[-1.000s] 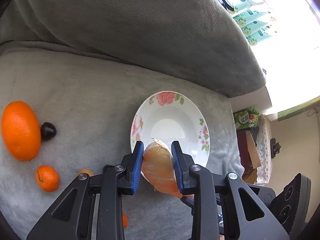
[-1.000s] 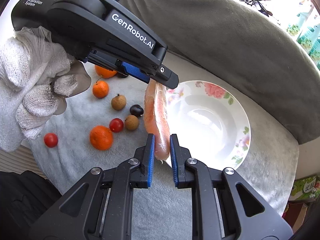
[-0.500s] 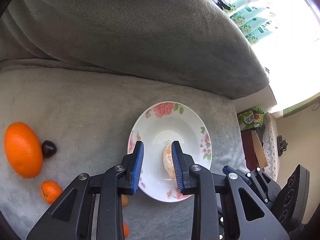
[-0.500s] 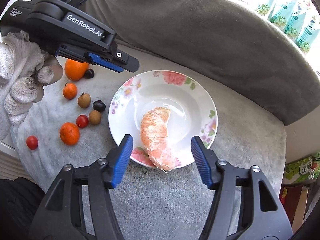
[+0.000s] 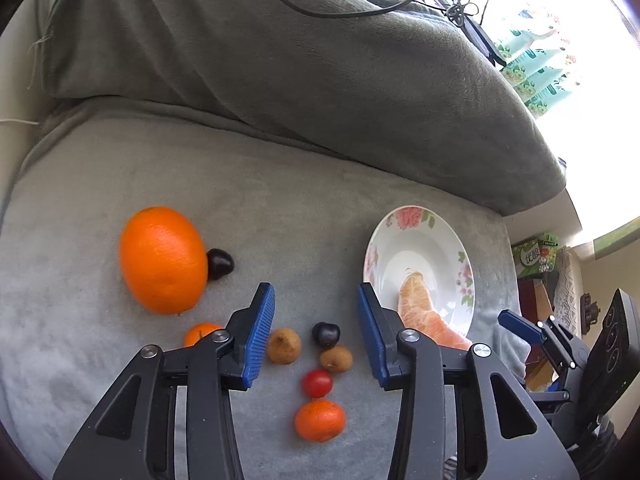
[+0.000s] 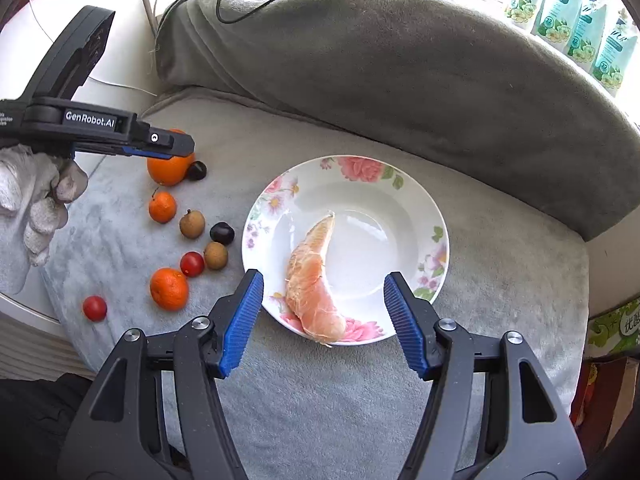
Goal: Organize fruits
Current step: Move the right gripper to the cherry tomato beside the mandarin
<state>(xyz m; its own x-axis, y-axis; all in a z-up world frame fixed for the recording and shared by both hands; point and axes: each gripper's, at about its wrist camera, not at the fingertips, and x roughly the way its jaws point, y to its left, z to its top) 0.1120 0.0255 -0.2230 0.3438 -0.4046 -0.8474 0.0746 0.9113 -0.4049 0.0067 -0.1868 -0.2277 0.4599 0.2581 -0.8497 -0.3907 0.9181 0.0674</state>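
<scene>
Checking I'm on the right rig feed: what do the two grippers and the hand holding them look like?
Both the left gripper and right gripper are black plastic with ribbed blue finger pads and silver pivot screws. The left body reads "GenRobot.AI" in white. The left hand wears a white knit glove.

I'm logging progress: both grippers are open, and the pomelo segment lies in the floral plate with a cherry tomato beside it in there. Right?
Not quite. The pomelo segment is alone in the plate; the right wrist view shows both cherry tomatoes on the grey blanket, left of the plate among the other fruit. The left gripper and right gripper are indeed open.
</scene>
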